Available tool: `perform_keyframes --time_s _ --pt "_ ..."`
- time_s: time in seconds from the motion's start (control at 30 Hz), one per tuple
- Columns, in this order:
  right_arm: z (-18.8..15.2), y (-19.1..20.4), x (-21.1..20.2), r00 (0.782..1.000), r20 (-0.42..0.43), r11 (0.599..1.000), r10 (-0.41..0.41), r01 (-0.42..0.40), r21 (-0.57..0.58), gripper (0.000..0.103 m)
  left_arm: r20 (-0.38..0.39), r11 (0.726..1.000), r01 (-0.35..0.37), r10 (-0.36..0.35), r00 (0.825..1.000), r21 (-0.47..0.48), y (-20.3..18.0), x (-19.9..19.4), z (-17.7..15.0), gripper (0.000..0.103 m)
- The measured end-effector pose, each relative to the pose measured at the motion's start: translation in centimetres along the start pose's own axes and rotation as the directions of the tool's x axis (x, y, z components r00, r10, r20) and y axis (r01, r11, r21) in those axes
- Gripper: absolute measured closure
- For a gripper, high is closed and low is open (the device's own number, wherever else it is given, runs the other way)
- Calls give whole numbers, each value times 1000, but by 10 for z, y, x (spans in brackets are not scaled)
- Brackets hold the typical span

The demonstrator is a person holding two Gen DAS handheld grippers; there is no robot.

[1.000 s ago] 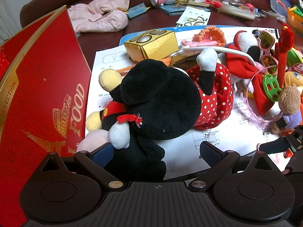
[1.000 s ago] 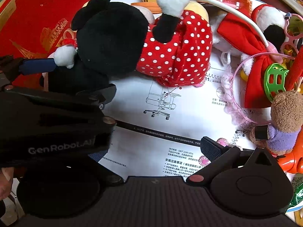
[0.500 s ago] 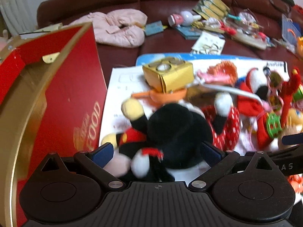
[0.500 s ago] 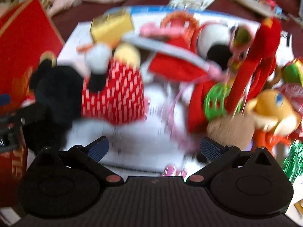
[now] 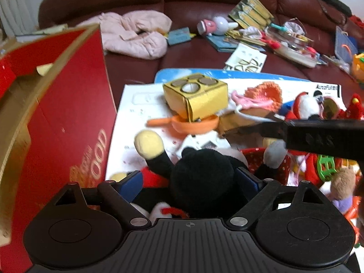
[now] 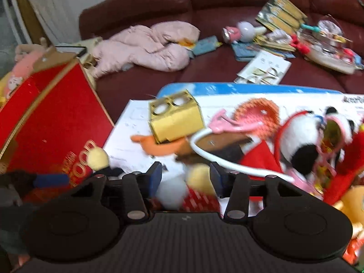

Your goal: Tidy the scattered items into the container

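Note:
My left gripper (image 5: 191, 179) is shut on the black head of a Mickey and Minnie plush toy (image 5: 204, 177) and holds it up, its yellow foot (image 5: 149, 143) pointing up. My right gripper (image 6: 185, 176) is shut on the red polka-dot part of the same plush (image 6: 193, 195). The red gift box (image 5: 56, 136) stands open at the left, also in the right wrist view (image 6: 50, 122). The right gripper's body (image 5: 318, 136) crosses the left wrist view at the right.
A yellow cardboard block (image 5: 195, 95), an orange scoop (image 5: 193, 124), a panda plush (image 6: 304, 141), pink glasses and other toys lie on white paper sheets (image 5: 136, 104). A pink jacket (image 5: 134, 34) and books lie on the brown leather sofa (image 5: 204, 0) behind.
Both grippers closed on the plush and lifted it off the paper. The views rose and tilted up, so the sofa and the box's open top now show.

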State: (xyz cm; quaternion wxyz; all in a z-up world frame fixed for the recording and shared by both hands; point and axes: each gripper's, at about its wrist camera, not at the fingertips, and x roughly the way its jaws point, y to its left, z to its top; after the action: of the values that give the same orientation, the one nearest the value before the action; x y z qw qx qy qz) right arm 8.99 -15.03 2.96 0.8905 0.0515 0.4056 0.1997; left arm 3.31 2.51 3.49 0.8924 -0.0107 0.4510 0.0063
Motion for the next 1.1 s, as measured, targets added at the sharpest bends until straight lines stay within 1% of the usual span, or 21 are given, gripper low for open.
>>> perform_keyframes --time_s 0.03,0.07,0.1,0.2,0.27,0.33,0.43,0.57,0.63,0.7,0.77,0.8,0.9,0.97,1.0,1.03,1.07,1.1 --pt "-1 1 1 1000 -11 1000 15 -15 -2 69 -4 1000 1 -1 1000 1 0 1 -2 13" --pt "-3 1 5 999 -35 1000 30 -30 7 77 -7 1000 2 -2 1000 3 0 1 -3 13" --pt "-6 1 8 997 -63 999 42 -41 17 90 -10 1000 6 -6 1000 6 1 1 -4 13" --pt "-23 -2 6 995 -96 999 33 -31 19 90 -37 999 21 -20 999 38 -3 -1 -13 12" --pt "-37 -7 1 990 -128 998 57 -53 37 90 -58 998 32 -28 998 61 -7 -2 -20 11" --pt "-53 -9 0 981 -183 997 68 -63 32 92 -72 997 40 -34 997 72 -10 -4 -27 12" --pt "-71 -6 -8 982 -181 998 59 -59 5 92 -84 994 44 -35 996 101 -15 -6 -37 12" --pt "-81 -6 -10 974 -213 997 79 -75 25 92 -98 989 15 0 995 149 -22 -6 -50 16" --pt "-84 -8 -13 969 -227 995 95 -89 37 92 -108 988 17 0 994 156 -20 -7 -55 17" --pt "-87 -13 -16 966 -237 994 106 -95 56 93 -130 990 29 -11 991 138 -16 -5 -59 21" --pt "-88 -19 -22 967 -230 992 110 -95 77 93 -157 993 50 -33 987 105 -11 -1 -60 22" --pt "-87 -20 -25 971 -216 993 104 -88 82 93 -157 993 52 -36 987 102 -11 -1 -60 23" --pt "-85 -20 -40 986 -145 996 76 -67 64 93 -159 991 36 -15 987 130 -15 -1 -61 25" --pt "-81 -18 -47 995 -95 999 39 -36 30 88 -163 988 22 3 987 153 -18 1 -63 23" --pt "-78 -17 -50 998 -68 1000 16 -15 15 79 -165 986 19 8 986 163 -19 1 -63 20" --pt "-75 -17 -52 999 -39 1000 -3 4 4 59 -166 985 16 13 986 172 -21 2 -64 20" --pt "-71 -17 -52 1000 -20 1000 -20 20 -2 46 -169 984 16 14 986 177 -21 2 -64 20" --pt "-66 -18 -50 1000 -10 1000 -29 29 -4 31 -170 984 16 14 985 177 -21 3 -63 20"
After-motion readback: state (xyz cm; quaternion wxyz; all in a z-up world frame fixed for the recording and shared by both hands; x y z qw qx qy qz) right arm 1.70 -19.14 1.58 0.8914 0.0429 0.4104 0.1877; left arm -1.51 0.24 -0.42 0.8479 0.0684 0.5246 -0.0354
